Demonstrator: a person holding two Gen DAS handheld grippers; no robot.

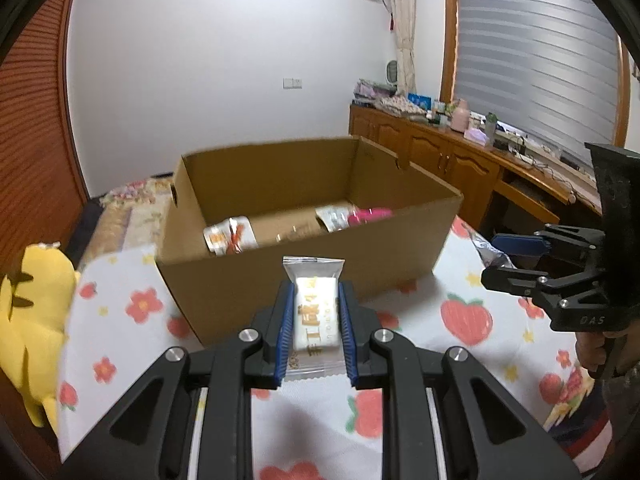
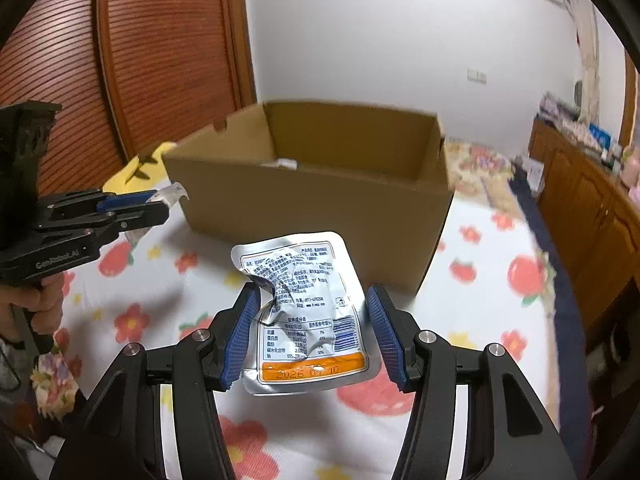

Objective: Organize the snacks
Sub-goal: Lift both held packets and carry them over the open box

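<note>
While both grippers carried a snack toward the cardboard box (image 1: 308, 204), the step in hand looked like the transfer, with release into the box yet to come. The left gripper (image 1: 314, 320) was narrowed onto a small white snack packet (image 1: 316, 312), its blue pads pressed against both long sides, and the packet pointed toward twelve o'clock at the box's near wall. The right gripper (image 2: 312, 332) stood wider around a crumpled silver pouch (image 2: 304, 312); its left pad touched the creased edge, the right pad sat just beside the other edge, and the pouch appeared lifted off the cloth, so I judged it held, though loosely.

Inside the box lay other packets, a white and orange one (image 1: 230, 236) at about ten o'clock from the held packet and a pink one (image 1: 368, 216) near one o'clock.

Next, each tool would need to rise over the near rim, reach past it, then open. Both grippers were held level and forward above the strawberry-print tablecloth (image 1: 460, 320), side by side, well short of the rim
</note>
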